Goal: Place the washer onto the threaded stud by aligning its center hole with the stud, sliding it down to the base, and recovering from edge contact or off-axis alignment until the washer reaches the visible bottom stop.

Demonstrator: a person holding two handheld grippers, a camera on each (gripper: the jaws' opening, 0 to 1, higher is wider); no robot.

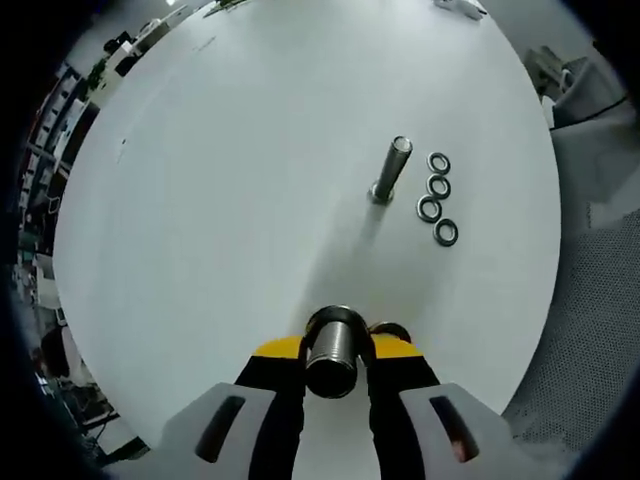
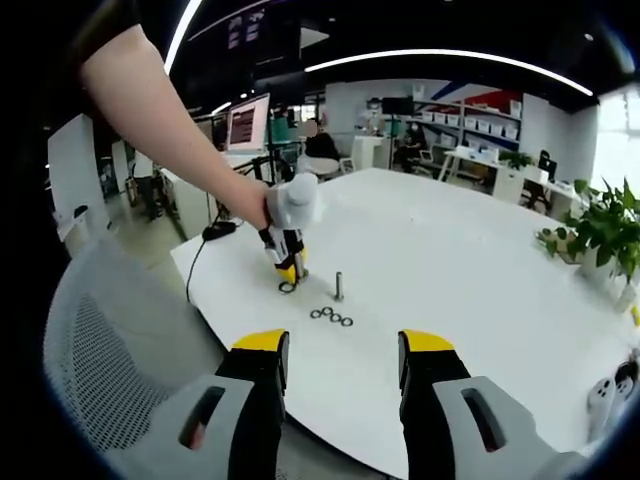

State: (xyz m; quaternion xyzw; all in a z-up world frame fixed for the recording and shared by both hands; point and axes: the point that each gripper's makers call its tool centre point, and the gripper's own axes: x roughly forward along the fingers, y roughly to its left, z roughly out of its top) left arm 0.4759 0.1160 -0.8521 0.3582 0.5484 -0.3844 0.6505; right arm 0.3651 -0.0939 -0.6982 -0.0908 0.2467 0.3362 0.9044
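Note:
My left gripper [image 1: 335, 352] is shut on a short threaded stud [image 1: 334, 345] that I see end-on between its yellow-tipped jaws. Farther out, a second threaded stud [image 1: 391, 170] stands upright on the white table [image 1: 220, 220]. Several dark washers [image 1: 437, 197] lie in a row just right of it. One more washer [image 1: 392, 330] peeks out beside my right jaw. In the right gripper view, a hand holds the left gripper [image 2: 291, 268] down at the table, with a washer [image 2: 287, 288] at its tip. The standing stud [image 2: 339, 285] and the washer row [image 2: 331, 317] are close by. My right gripper [image 2: 340, 368] hangs open over the near table edge, holding nothing.
A mesh chair [image 2: 110, 340] stands at the left by the table edge [image 2: 230, 330]. A potted plant [image 2: 600, 235] sits on the table's right side and a black cable [image 2: 205, 245] runs off its left edge. Desks and monitors [image 2: 248, 120] are behind.

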